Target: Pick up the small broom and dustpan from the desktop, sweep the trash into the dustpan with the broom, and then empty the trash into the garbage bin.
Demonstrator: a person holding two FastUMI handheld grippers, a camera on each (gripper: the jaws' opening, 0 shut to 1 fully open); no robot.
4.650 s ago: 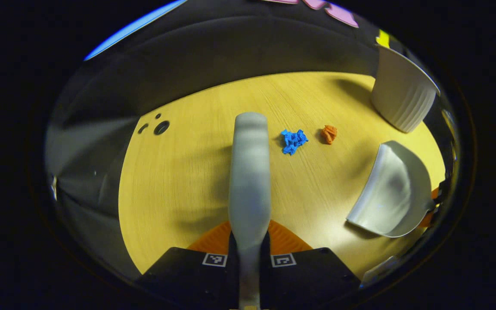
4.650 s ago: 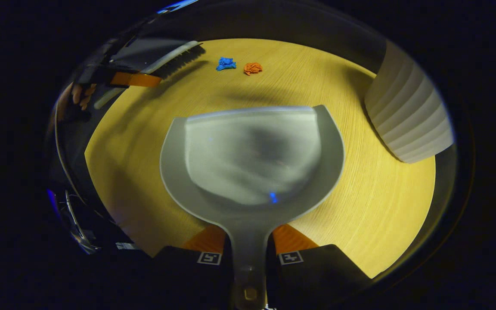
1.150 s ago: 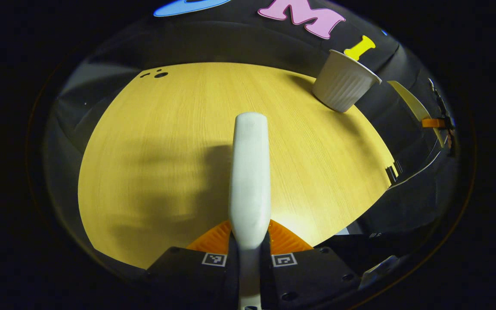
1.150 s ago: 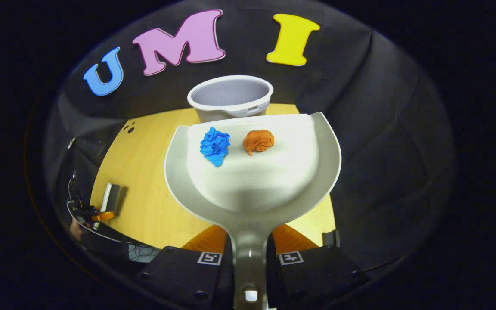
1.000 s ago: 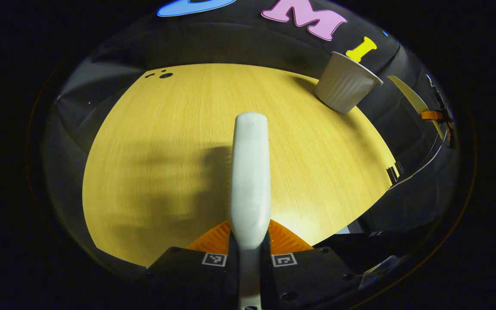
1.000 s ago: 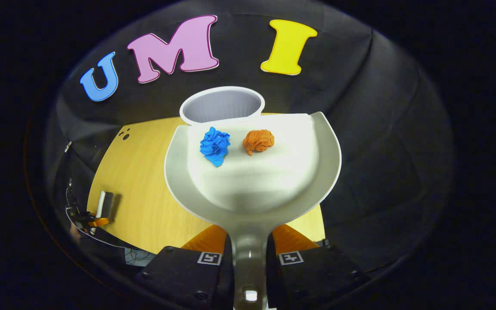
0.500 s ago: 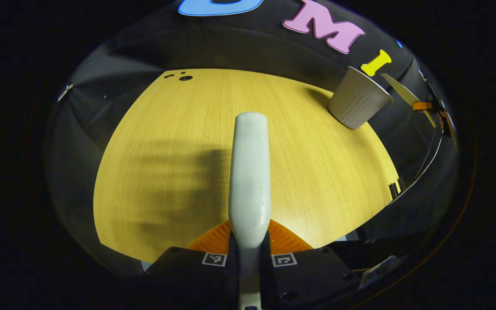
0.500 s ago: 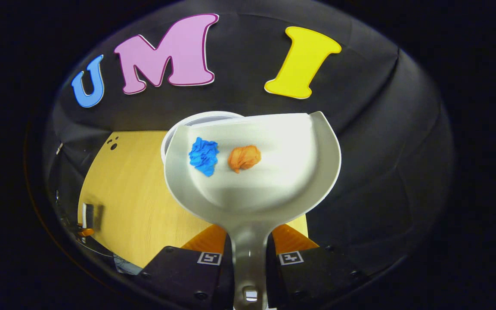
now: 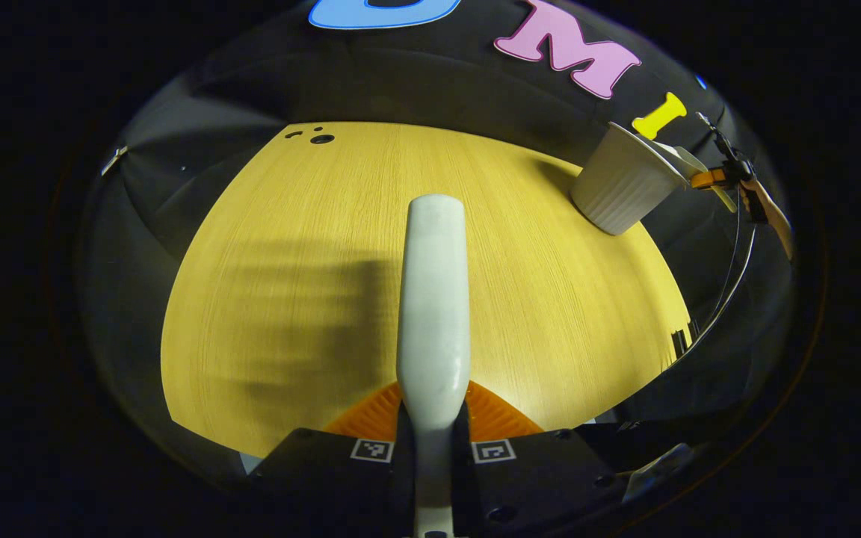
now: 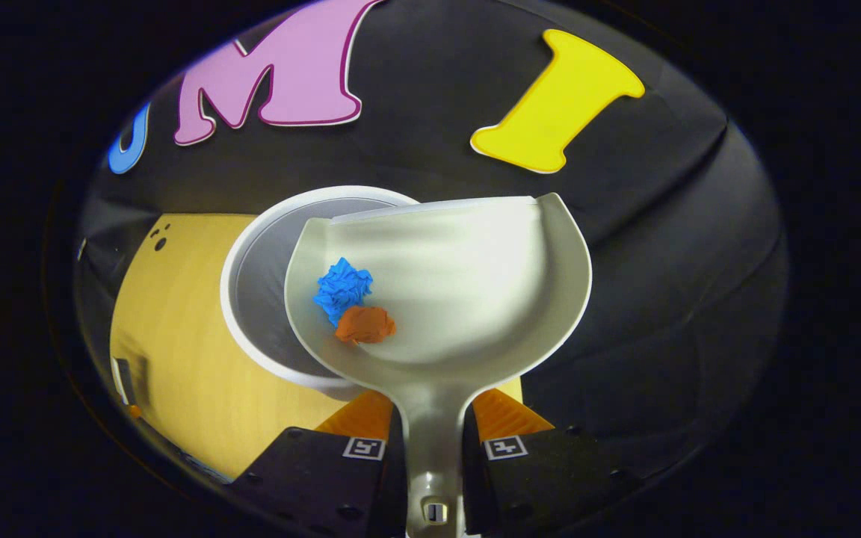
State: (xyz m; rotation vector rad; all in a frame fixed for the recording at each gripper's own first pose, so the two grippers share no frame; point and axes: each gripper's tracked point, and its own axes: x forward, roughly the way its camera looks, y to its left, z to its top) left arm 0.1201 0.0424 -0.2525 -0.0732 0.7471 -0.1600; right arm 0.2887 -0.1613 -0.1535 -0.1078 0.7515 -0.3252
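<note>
Right gripper (image 10: pixel 434 448) clamps the handle of a stiff, light dustpan (image 10: pixel 475 291) carrying two loose paper scraps (image 10: pixel 352 302) over the bin (image 10: pixel 251 299); left gripper (image 9: pixel 433 441) pinches the broom (image 9: pixel 434 299).

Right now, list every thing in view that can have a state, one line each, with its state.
dustpan: held up over the bin, both wads in it.
blue paper wad: in the dustpan, touching the orange one.
orange paper wad: in the dustpan.
garbage bin: upright, open; contents hidden.
broom: held above the table.
right gripper: shut on the dustpan.
left gripper: shut on the broom.
</note>
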